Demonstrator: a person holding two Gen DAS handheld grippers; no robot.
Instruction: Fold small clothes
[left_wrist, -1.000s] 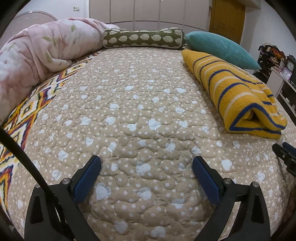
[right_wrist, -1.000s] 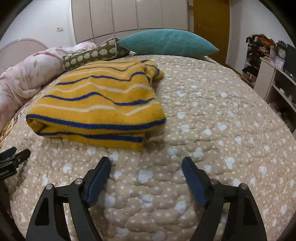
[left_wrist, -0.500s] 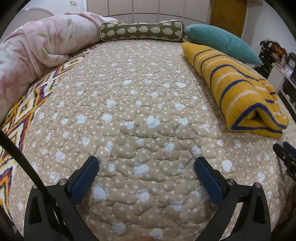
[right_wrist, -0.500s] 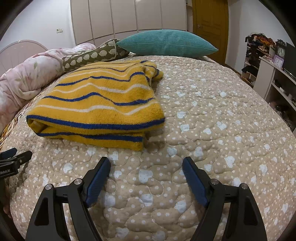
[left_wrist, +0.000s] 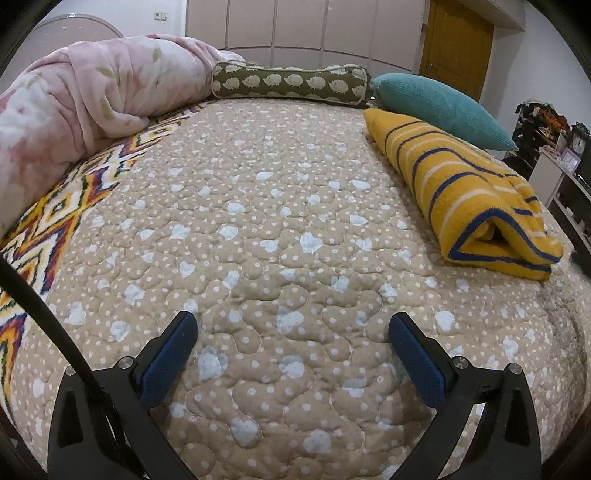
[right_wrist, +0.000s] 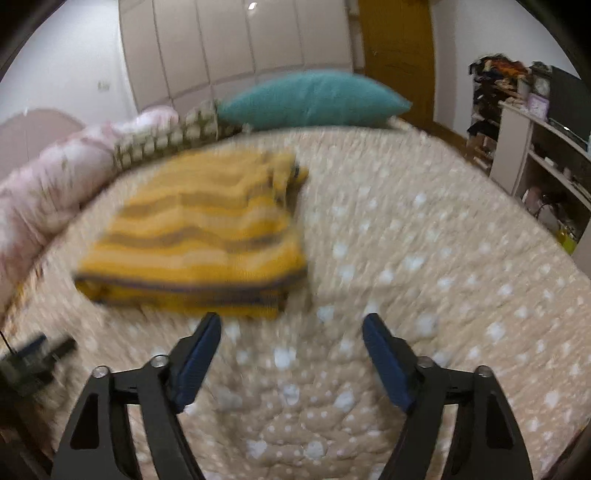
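Observation:
A folded yellow sweater with blue and white stripes (left_wrist: 461, 192) lies on the beige dotted quilt (left_wrist: 277, 221), at the right in the left wrist view. It also shows in the blurred right wrist view (right_wrist: 199, 236), ahead and left. My left gripper (left_wrist: 293, 328) is open and empty over bare quilt, well left of the sweater. My right gripper (right_wrist: 291, 328) is open and empty, just in front of the sweater's near edge. The left gripper's tip (right_wrist: 40, 350) shows at the lower left of the right wrist view.
A pink floral duvet (left_wrist: 81, 96) is bunched at the back left. A green patterned bolster (left_wrist: 291, 81) and a teal pillow (left_wrist: 439, 107) lie at the head of the bed. White shelves with clutter (right_wrist: 546, 166) stand to the right. A wooden door (right_wrist: 395, 59) is behind.
The right gripper has pulled back and up, fast enough to blur its view, so the sweater looks smaller and farther. The left gripper has tilted up slightly. Both stay open.

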